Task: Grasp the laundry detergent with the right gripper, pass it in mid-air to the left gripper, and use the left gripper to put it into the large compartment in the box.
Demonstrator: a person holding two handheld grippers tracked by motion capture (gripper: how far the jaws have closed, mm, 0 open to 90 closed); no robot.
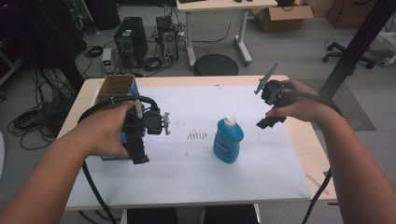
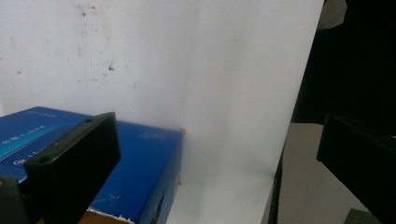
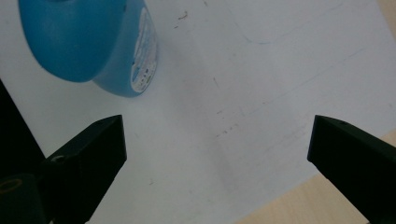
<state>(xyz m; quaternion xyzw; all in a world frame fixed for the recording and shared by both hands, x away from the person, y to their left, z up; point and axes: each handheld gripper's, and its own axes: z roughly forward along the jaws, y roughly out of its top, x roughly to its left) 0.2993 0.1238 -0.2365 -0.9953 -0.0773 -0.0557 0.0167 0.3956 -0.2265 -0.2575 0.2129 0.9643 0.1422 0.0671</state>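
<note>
A blue bottle (image 1: pixel 228 140) with a white cap stands upright near the middle of the white sheet (image 1: pixel 196 172). In the right gripper view the bottle (image 3: pixel 88 42) sits at the upper left, beyond the jaws. My right gripper (image 1: pixel 270 122) hovers to the right of the bottle, open and holding nothing (image 3: pixel 217 126). At the table's left side my left gripper (image 1: pixel 139 154) is held in front of a blue-sided open box (image 1: pixel 114 88). It is open and empty (image 2: pixel 219 135), and a corner of the box (image 2: pixel 140 163) shows by its left jaw.
The wooden table (image 1: pixel 303 140) shows bare strips beside the sheet on the right. On the floor behind are a computer tower (image 1: pixel 130 39), a round black stool (image 1: pixel 215 64), cables and another desk. A black post (image 1: pixel 355 46) rises at the far right.
</note>
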